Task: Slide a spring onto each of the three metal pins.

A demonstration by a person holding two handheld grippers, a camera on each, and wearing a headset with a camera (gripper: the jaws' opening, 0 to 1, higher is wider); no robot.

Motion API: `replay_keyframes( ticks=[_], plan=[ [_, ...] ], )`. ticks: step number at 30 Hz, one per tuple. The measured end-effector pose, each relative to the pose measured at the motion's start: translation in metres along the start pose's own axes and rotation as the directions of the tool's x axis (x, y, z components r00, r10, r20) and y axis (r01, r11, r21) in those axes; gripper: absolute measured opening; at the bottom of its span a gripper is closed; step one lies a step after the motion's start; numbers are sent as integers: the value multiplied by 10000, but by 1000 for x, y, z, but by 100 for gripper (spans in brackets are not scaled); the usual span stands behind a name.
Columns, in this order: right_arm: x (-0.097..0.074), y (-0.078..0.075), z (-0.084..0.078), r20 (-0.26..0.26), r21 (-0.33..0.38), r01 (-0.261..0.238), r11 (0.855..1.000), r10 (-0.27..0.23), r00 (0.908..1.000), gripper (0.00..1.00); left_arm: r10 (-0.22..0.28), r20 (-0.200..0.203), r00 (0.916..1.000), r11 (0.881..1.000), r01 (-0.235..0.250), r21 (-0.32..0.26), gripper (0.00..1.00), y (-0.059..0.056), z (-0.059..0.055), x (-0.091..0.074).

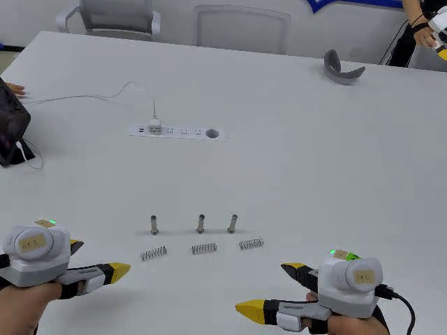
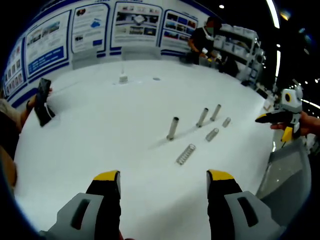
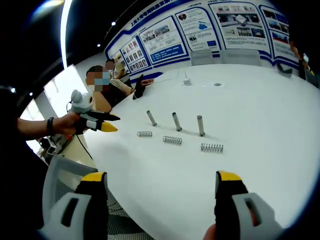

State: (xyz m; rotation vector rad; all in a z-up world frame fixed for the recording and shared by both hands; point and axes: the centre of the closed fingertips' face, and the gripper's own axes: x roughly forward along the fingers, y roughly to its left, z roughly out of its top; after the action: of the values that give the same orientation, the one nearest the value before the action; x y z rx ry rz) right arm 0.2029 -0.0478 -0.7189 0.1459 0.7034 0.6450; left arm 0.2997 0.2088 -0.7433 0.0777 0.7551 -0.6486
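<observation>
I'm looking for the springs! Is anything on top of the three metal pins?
Nothing: the pins stand bare, tops uncovered. The springs lie flat on the table, one before each pin.

Power strip (image 1: 178, 131), grey headband (image 1: 341, 68), chairs (image 1: 242, 26)

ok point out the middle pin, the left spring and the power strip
middle pin (image 1: 201, 223), head view, mid-shaft
left spring (image 1: 154, 253), head view, middle coils
power strip (image 1: 183, 132), head view, top face
</observation>
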Motion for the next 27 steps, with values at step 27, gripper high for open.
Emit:
replay_keyframes(
  ticks=[27],
  plan=[
    [1,1,-10,-54,212,-46,9998,48,10000,90,-913,-696,9934,9873,994,1240,67,-34,11,40]
  ],
)
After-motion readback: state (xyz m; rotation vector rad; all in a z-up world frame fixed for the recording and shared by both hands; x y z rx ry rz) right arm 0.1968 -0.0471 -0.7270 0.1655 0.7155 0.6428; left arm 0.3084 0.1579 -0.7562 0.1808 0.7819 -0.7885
